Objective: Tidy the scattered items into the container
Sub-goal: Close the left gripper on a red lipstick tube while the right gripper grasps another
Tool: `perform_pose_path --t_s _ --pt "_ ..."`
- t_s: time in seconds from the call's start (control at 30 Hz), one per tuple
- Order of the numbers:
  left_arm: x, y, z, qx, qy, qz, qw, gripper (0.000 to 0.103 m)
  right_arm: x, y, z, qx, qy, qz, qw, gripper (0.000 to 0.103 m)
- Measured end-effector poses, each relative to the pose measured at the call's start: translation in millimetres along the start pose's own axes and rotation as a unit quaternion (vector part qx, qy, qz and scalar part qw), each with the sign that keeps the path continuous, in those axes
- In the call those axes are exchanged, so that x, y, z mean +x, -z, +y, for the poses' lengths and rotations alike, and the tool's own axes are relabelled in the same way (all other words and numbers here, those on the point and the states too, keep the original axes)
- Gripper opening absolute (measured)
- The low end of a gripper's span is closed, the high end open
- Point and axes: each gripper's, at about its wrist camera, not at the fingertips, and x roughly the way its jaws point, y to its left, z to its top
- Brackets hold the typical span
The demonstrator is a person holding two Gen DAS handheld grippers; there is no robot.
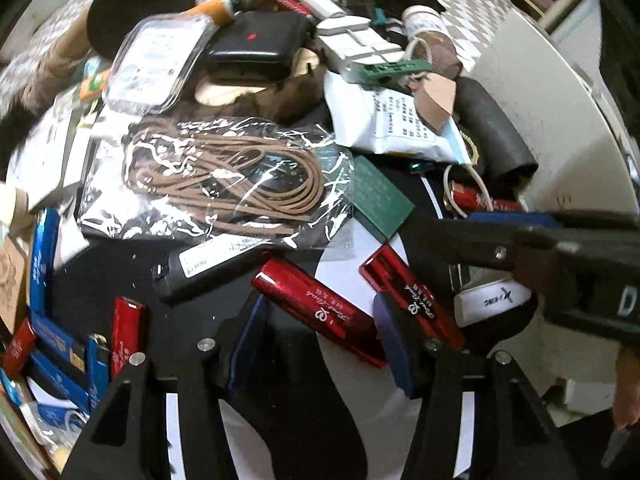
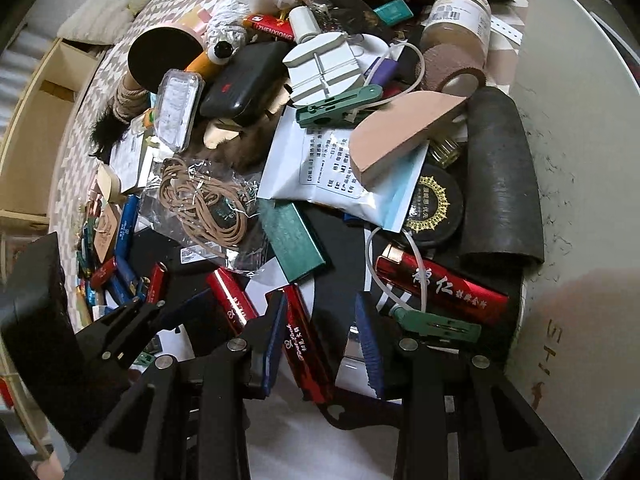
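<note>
A heap of small items covers a round white table (image 2: 568,184). My left gripper (image 1: 320,332) is open, its fingers either side of a red lettered bar (image 1: 316,304); a second red bar (image 1: 412,296) lies by the right finger. My right gripper (image 2: 320,340) is open, over a red bar (image 2: 304,340) between its blue-padded fingers. It also enters the left wrist view (image 1: 520,248) from the right. The left gripper shows at the lower left of the right wrist view (image 2: 132,320). No container is clearly seen.
The heap holds a bag of brown cord (image 1: 224,184), a black case (image 1: 256,44), a clear plastic box (image 1: 156,64), a white packet (image 2: 340,160), a green box (image 2: 296,236), a dark roll (image 2: 500,176), a jar (image 2: 456,12), and blue bars (image 1: 40,256). An open cardboard box (image 2: 52,92) stands off the table to the left.
</note>
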Motion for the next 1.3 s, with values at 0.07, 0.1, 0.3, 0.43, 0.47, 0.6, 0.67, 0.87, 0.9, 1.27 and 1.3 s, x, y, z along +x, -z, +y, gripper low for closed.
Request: perform_pose_path --t_s 0.07,0.1,0.3,0.43,0.47,0.6,0.67,0.87,0.9,1.27,1.3 --pt "-2.4 -0.4 2.4 0.009 -0.002 -0.002 1.0 0.051 -0.4 0.1 -0.8 0.004 -0.001 0.0 1.0 0.036" --pt "-3.8 -0.5 4.1 0.013 -0.003 -0.003 0.9999 0.051 -0.7 0.3 -0.9 0.005 -0.001 0.0 1.0 0.035" --pt "-14.5 1.0 17.6 0.034 -0.011 -0.002 0.9994 0.05 2.0 5.2 4.7 -0.007 0.004 0.005 1.0 0.036" --pt "-23.3 6.1 28.5 0.051 -0.014 0.001 0.9986 0.047 8.9 10.2 15.7 -0.034 0.015 0.01 0.999 0.035" --pt "-25.7 7.7 31.2 0.057 -0.016 0.002 0.9983 0.041 11.1 11.6 20.6 -0.046 0.021 0.011 0.999 0.036" --pt "-34.8 12.3 46.2 0.068 -0.015 0.004 0.9976 0.034 18.0 17.3 37.5 -0.091 0.044 0.012 0.995 0.036" --pt "-39.5 13.7 54.8 0.069 -0.014 0.005 0.9975 0.033 21.1 20.0 44.1 -0.109 0.052 0.012 0.993 0.035" --pt "-49.1 10.4 72.2 0.073 -0.015 0.004 0.9972 0.033 34.5 31.9 57.4 -0.163 0.094 0.02 0.982 0.035" --pt "-50.8 8.9 74.5 0.073 -0.015 0.003 0.9972 0.033 36.9 34.5 59.5 -0.174 0.102 0.021 0.979 0.036" --pt "-61.1 -24.7 86.3 0.071 -0.032 -0.012 0.9969 0.033 40.8 52.3 70.8 -0.228 0.135 0.015 0.964 0.035" --pt "-62.1 -28.0 87.6 0.07 -0.033 -0.013 0.9969 0.033 40.5 52.9 70.3 -0.228 0.133 0.016 0.964 0.035"
